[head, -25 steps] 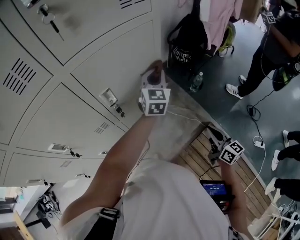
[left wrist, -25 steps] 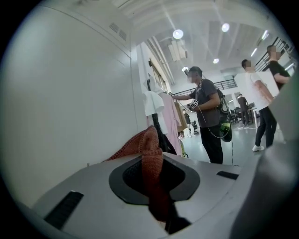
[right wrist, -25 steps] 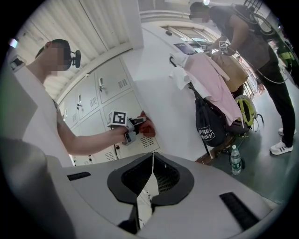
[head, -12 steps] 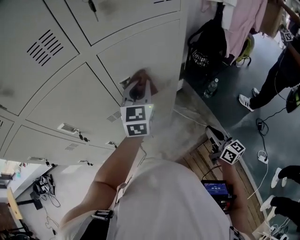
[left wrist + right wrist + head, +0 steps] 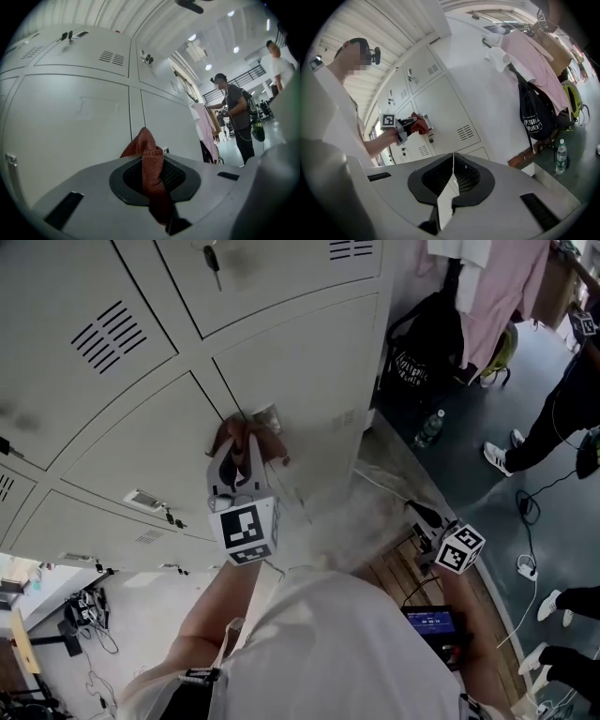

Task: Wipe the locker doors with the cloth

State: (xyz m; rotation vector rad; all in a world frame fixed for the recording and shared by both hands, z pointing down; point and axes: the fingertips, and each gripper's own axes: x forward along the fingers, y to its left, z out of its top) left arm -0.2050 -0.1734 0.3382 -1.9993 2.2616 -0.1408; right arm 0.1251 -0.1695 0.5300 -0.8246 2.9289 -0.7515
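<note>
The grey locker doors (image 5: 300,371) fill the upper left of the head view. My left gripper (image 5: 240,454) is shut on a reddish cloth (image 5: 234,435) and presses it against a door just left of its latch (image 5: 267,416). In the left gripper view the cloth (image 5: 149,154) stands bunched between the jaws of the left gripper (image 5: 150,161), touching the locker door (image 5: 70,117). My right gripper (image 5: 422,521) hangs low at the right, away from the lockers. In its own view the right gripper (image 5: 453,161) is shut with nothing in it, and the left gripper (image 5: 405,125) with the cloth (image 5: 419,123) shows at a distance.
A black backpack (image 5: 427,343) and pink clothing (image 5: 497,287) hang right of the lockers. A water bottle (image 5: 428,427) stands on the floor. A person (image 5: 562,399) stands at the far right among cables. Wooden slats (image 5: 403,568) and a small screen (image 5: 433,620) lie below my right hand.
My left gripper has swept the cloth left and down across the locker door, from the door's right side to beside the latch. The right gripper has stayed in place.
</note>
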